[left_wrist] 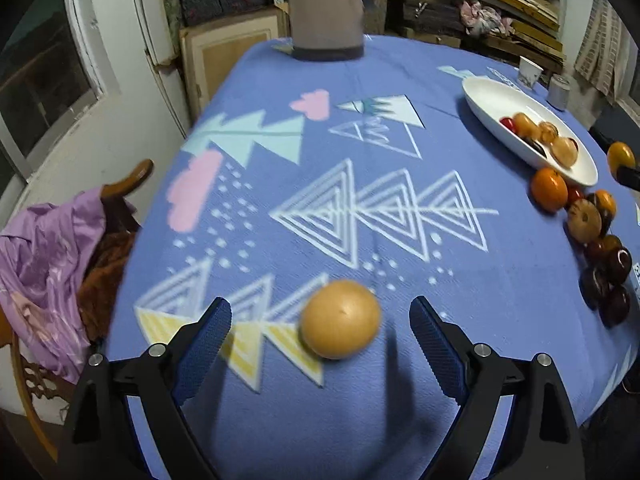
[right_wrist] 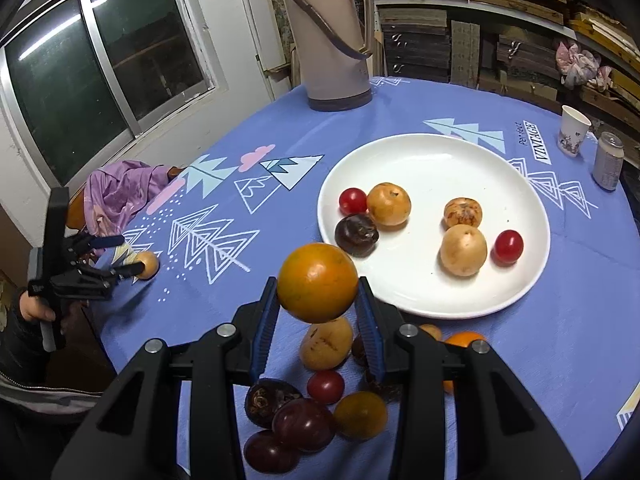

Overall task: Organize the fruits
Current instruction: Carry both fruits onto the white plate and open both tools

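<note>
On the blue patterned tabletop we hold two grippers over scattered fruit. Our right gripper has its fingers clamped on an orange fruit, lifted clear of the cloth and just short of the near rim of the white plate. On that plate lie two red cherry tomatoes, a dark brown fruit and three tan or yellowish fruits, spread apart across its middle. Beneath and beside the right gripper a loose heap remains on the cloth: a tan fruit, a small red one, several dark purple ones and an orange-yellow one. Our left gripper is over the far left part of the tabletop, its fingers spread wide with a lone tan round fruit lying on the cloth between them; neither pad touches it. At the back edge stands a beige thermos jug, and to the right of the plate a paper cup and a can stand near each other.
</note>
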